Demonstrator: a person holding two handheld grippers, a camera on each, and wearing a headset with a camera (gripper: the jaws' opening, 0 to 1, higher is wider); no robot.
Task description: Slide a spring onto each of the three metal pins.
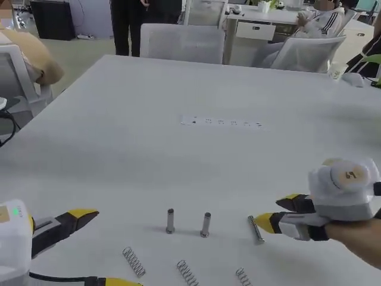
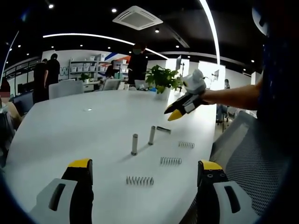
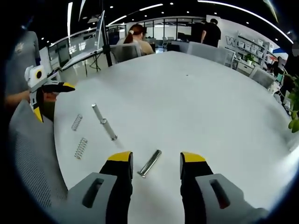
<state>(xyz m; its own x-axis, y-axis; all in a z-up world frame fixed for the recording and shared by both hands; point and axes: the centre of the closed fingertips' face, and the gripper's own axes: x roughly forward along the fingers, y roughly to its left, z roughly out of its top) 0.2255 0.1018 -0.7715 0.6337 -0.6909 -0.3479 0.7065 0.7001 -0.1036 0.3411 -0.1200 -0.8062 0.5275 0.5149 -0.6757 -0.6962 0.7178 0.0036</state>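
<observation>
Two metal pins [image 1: 170,221] [image 1: 206,225] stand upright near the white table's front edge. A third pin [image 1: 256,229] lies flat to their right. Three loose springs [image 1: 134,261] [image 1: 187,271] [image 1: 242,276] lie in front of the pins. My right gripper [image 1: 275,210] is open just right of the lying pin; in the right gripper view that pin [image 3: 149,163] lies on the table between the spread fingers of the gripper [image 3: 157,157], untouched. My left gripper [image 1: 107,247] is open at the lower left, empty, and faces the springs [image 2: 139,180] and upright pins [image 2: 134,144].
The white table [image 1: 196,161] stretches far back with a small printed label [image 1: 220,122] at its middle. Grey chairs [image 1: 178,42] and people stand beyond the far edge. A mesh chair [image 2: 243,154] sits close by the near edge.
</observation>
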